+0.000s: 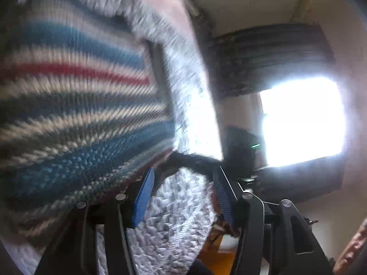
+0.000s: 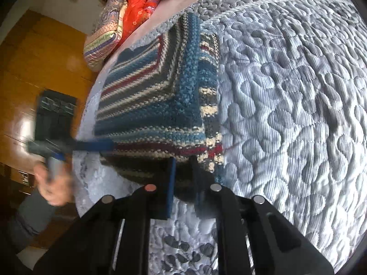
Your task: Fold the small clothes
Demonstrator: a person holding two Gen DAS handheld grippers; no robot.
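1. My right gripper (image 2: 183, 183) is pinched narrow on the near edge of the striped knit garment (image 2: 160, 96), which lies folded on the grey quilted bed cover (image 2: 286, 91).
2. My left gripper (image 1: 181, 194) stands open, with quilt showing between its fingers and the stripes beside it. In the right view one blue finger slides along the garment's left edge.
3. Risk: if I pull while the left finger is under that edge, the fold drags open.
4. Beyond, bright bedding (image 2: 119, 16) is piled up.
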